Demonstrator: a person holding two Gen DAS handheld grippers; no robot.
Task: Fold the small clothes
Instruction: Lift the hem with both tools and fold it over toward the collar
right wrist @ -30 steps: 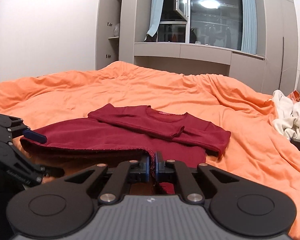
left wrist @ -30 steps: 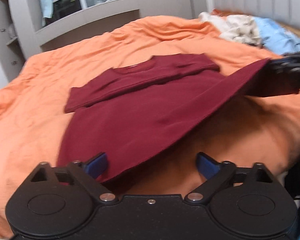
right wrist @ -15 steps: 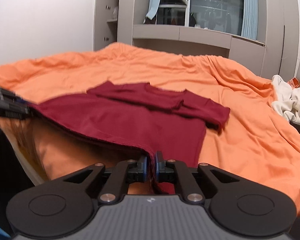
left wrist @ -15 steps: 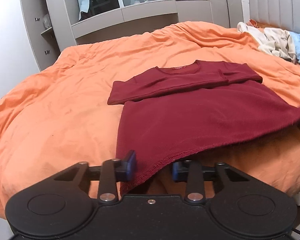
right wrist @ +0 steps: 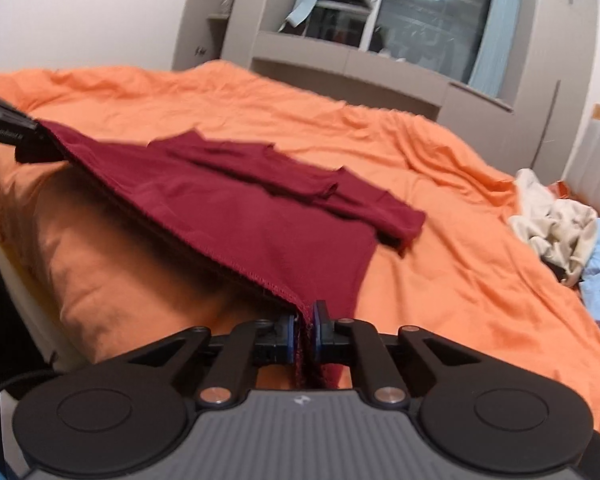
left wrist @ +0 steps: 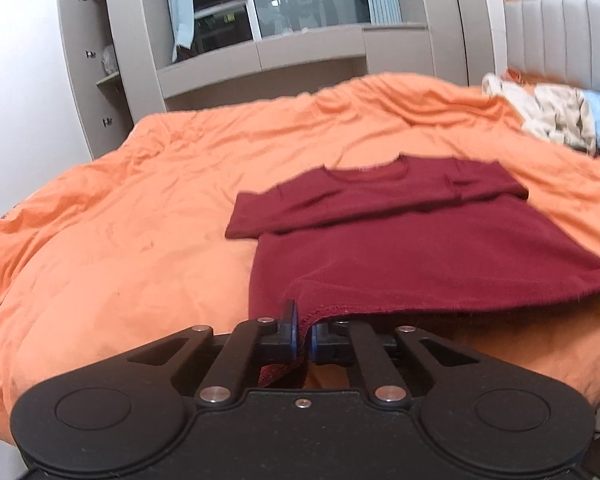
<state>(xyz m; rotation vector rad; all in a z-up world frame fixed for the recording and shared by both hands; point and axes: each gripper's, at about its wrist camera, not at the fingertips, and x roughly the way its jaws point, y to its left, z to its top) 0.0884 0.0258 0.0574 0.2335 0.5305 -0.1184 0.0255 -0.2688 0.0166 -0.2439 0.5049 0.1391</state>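
Since a second ago the left gripper [left wrist: 304, 338] had gone from wide open to clamped on the shirt's [left wrist: 420, 240] hem corner, low in the centre of its frame. The right gripper [right wrist: 303, 338] was likewise pinched tight on the other hem corner. Between them the hem [right wrist: 204, 248] was lifted off the bed [right wrist: 460, 280], likely to carry it up toward the collar [left wrist: 364, 170] for a fold. The sleeves lay folded across the chest, mid-frame. A pile [right wrist: 552, 220] of other clothes sat at the right edge.
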